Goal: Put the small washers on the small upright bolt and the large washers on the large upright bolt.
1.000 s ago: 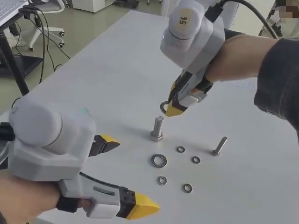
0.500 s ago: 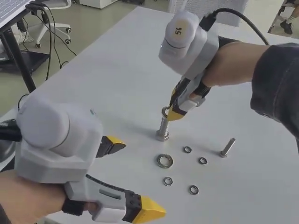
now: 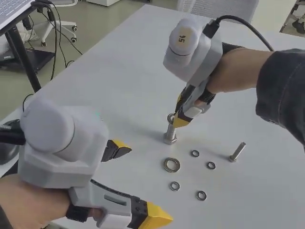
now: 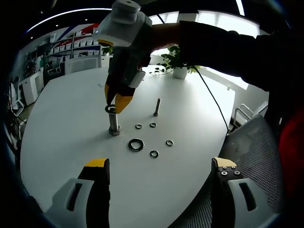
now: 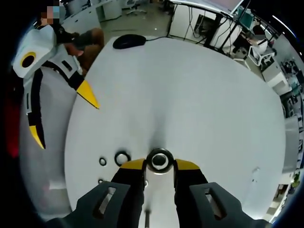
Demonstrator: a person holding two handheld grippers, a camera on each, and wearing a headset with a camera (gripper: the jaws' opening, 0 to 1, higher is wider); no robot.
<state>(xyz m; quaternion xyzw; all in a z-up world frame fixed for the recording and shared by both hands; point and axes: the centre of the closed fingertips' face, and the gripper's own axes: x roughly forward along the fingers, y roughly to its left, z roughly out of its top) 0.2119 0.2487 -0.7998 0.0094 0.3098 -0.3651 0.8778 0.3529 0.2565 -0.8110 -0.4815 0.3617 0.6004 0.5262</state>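
My right gripper (image 3: 177,121), jaws pinched on a large washer (image 3: 170,117), holds it at the tip of the large upright bolt (image 3: 170,135). My left gripper (image 3: 143,185) hangs spread wide and empty. A second large washer (image 3: 171,165) and four small washers (image 3: 195,153) lie between that bolt and the small upright bolt (image 3: 237,151).

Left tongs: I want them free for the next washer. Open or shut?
Open. In the left gripper view the left tongs have their jaws wide apart, with nothing held between them.
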